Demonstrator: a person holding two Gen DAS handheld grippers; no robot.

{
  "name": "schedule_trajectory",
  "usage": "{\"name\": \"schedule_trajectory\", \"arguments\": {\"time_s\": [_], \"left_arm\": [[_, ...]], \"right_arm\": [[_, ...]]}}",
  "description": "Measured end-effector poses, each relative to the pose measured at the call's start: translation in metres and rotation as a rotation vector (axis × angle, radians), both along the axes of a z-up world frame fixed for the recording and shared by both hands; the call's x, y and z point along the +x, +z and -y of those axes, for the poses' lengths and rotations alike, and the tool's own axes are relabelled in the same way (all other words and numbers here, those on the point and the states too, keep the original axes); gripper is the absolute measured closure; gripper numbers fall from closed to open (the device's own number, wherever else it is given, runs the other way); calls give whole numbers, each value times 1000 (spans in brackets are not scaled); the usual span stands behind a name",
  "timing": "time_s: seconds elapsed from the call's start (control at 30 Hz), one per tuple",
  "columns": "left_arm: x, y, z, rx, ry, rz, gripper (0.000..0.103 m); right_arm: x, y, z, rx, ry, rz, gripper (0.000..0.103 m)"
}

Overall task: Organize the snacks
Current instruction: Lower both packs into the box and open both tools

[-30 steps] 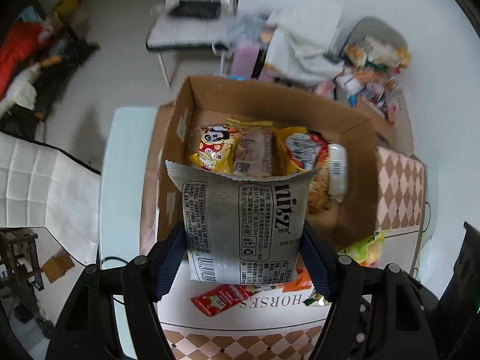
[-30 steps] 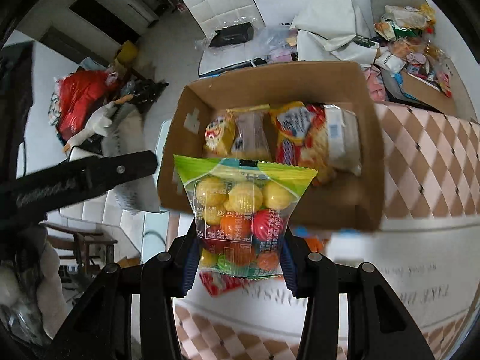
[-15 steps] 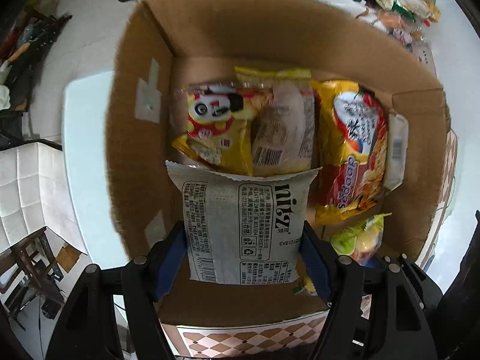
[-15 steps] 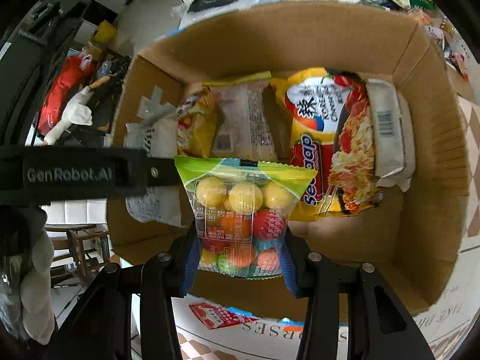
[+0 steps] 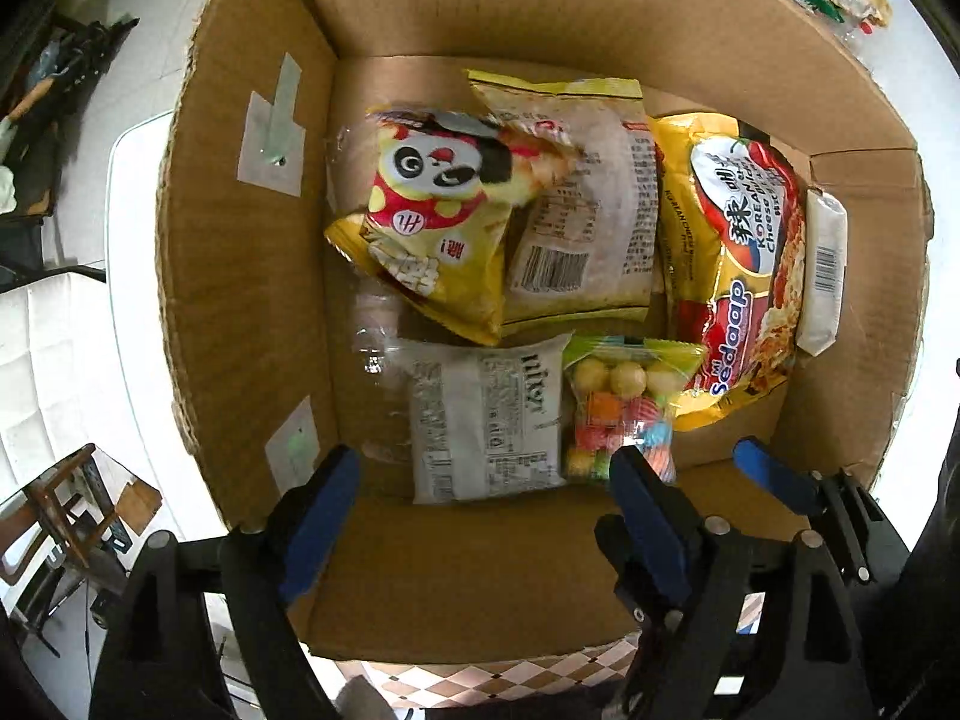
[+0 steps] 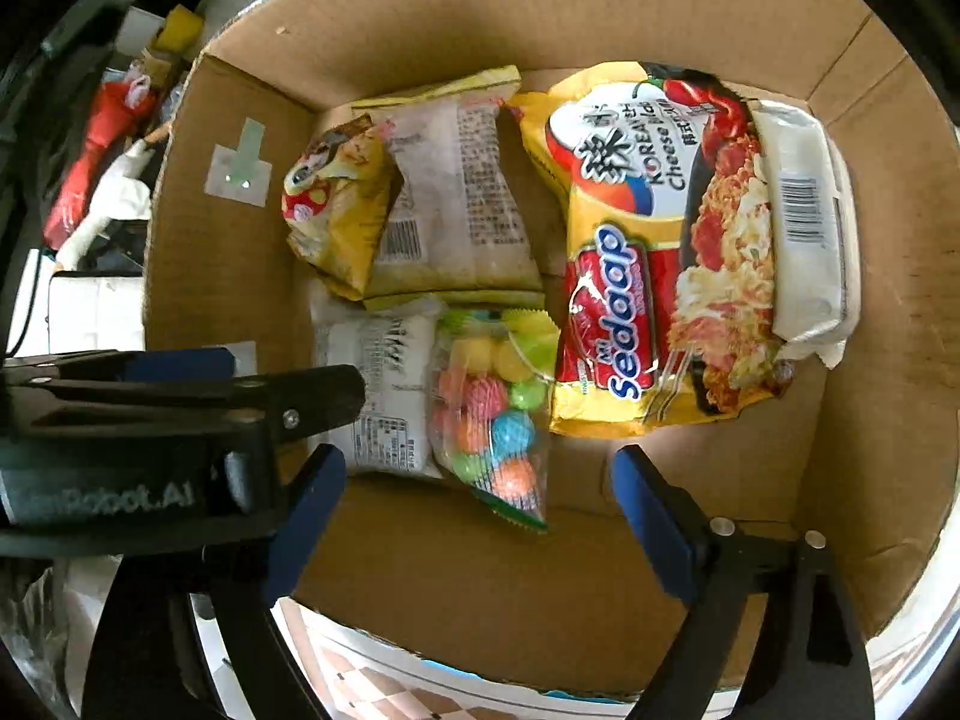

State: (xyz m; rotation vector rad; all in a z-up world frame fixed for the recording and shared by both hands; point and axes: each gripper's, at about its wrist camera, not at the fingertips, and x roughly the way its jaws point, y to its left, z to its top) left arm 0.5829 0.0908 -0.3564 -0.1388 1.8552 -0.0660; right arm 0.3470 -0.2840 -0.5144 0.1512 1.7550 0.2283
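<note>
A cardboard box (image 5: 240, 276) (image 6: 870, 420) holds several snack packs. A grey Ritz pack (image 5: 486, 420) (image 6: 390, 390) and a clear bag of coloured candy balls (image 5: 624, 414) (image 6: 498, 414) lie side by side on the box floor near the front wall. My left gripper (image 5: 486, 492) is open and empty just above the Ritz pack. My right gripper (image 6: 480, 498) is open and empty above the candy bag. The right gripper's blue fingers (image 5: 768, 474) show in the left wrist view; the left gripper's black arm (image 6: 180, 396) shows in the right wrist view.
Further back in the box lie a yellow panda snack bag (image 5: 438, 228), a beige pack (image 5: 576, 210), a Sedaap noodle pack (image 5: 738, 264) and a white pack (image 5: 822, 270) against the right wall. A checkered table surface (image 6: 372, 684) lies below the box.
Both grippers moved down into the box and opened. The Ritz pack and the candy bag left the jaws and now lie on the box floor.
</note>
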Motion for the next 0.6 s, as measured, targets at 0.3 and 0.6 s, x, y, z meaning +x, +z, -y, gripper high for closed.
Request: {"name": "schedule_trajectory", "arguments": {"time_s": [0.3,0.6], "left_arm": [[-4,18,6,7,8,60,18],[-41,80,6,99,17,334,18]], "right_arm": [[-9,9,14,-53,-26,9,10],[-30,56,37,-129,-27,150,10]]}}
